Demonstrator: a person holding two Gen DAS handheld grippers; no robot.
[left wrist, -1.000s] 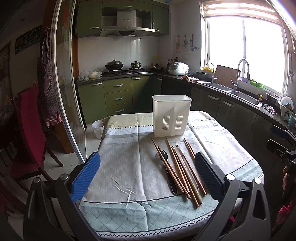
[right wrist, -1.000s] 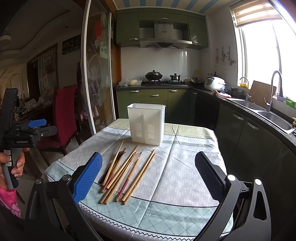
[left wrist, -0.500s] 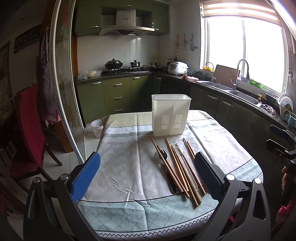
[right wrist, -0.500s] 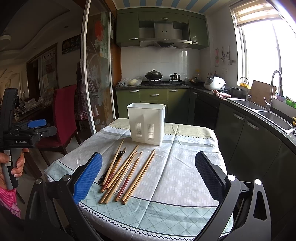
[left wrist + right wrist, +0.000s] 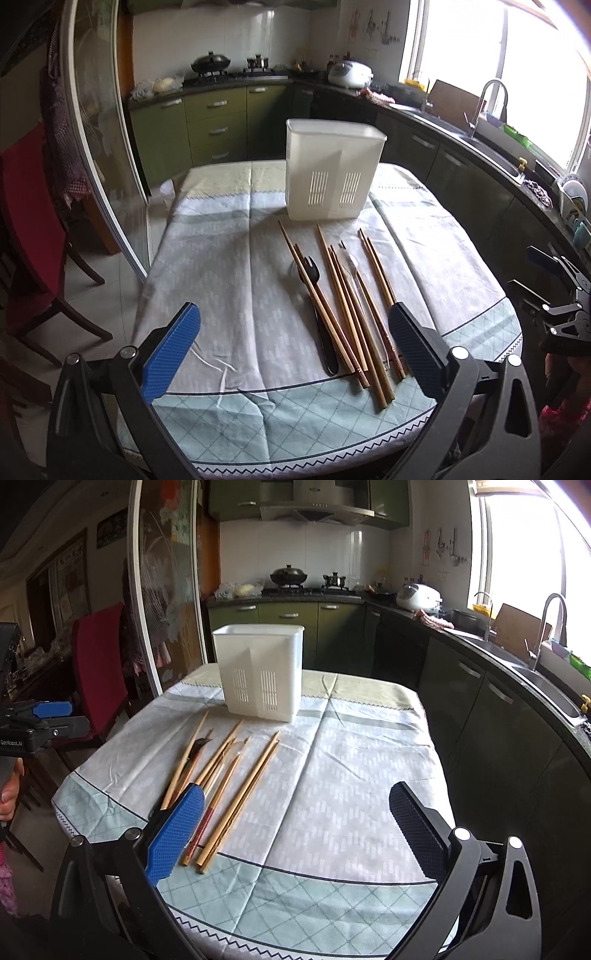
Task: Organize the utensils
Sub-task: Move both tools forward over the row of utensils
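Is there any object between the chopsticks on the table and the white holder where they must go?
Nothing visible: only bare tablecloth separates the chopsticks from the white holder. Both grippers are open.

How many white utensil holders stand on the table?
1. The white utensil holder stands upright on the table, just beyond the far tips of the loose chopsticks. No other holder is visible in either view.

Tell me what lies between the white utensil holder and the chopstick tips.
Only bare tablecloth separates the white utensil holder from the chopsticks, clearest in the left wrist view.
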